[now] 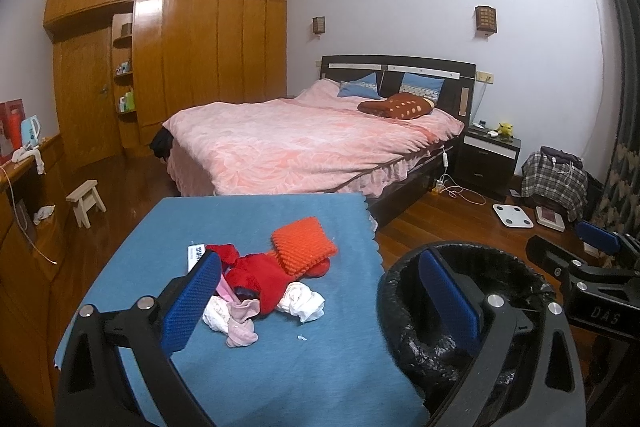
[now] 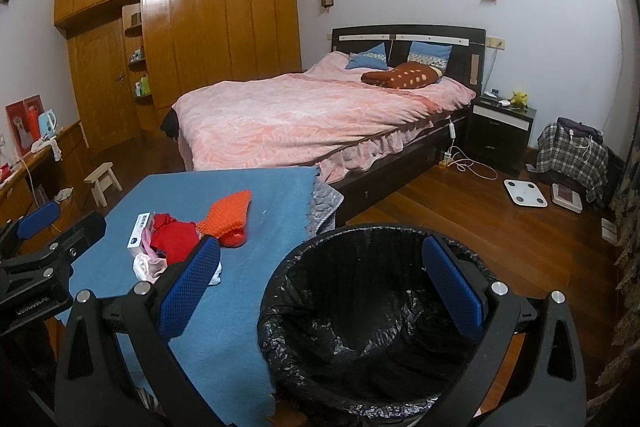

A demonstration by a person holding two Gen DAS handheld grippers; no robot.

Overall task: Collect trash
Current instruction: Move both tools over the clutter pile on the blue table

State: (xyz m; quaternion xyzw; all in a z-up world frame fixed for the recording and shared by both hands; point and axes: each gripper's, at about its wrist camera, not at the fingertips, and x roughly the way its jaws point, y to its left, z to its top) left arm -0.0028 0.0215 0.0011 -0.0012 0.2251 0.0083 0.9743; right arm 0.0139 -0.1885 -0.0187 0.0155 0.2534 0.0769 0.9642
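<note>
Trash pile [image 1: 264,287] sits mid-table on the blue cloth [image 1: 248,219]: red fabric [image 1: 256,275], crumpled white and pink tissue-like wads [image 1: 302,301], an orange knitted piece [image 1: 305,245] touching the far side of the heap, and a small white box [image 2: 140,230] at its left edge. Box carries a blue logo and some print in the right wrist view, a barcode-type label in the left wrist view; text too small to read. A tiny white scrap [image 1: 300,337] lies on the cloth just in front of the pile. Bin with black liner [image 2: 372,307] stands just right of the table, rim close to the cloth's edge; the liner looks empty, though only the right wrist view sees down inside, the left view catches just its rim. Left gripper [image 1: 320,299] has its fingers spread wide, nothing between them, left blue pad [image 1: 192,307] near the pile. Right gripper [image 2: 320,291] likewise spread and empty, over the bin mouth. Left view shows the right unit from the side with "DAS" embossed on its body; the matching lettering on the left unit in the right view is blurred. Behind: bed with pink cover [image 1: 304,143], dark nightstand [image 1: 488,155], white scale [image 2: 525,193] on the wood floor, wooden wardrobe [image 1: 180,55], small wooden stool [image 1: 86,203].
</note>
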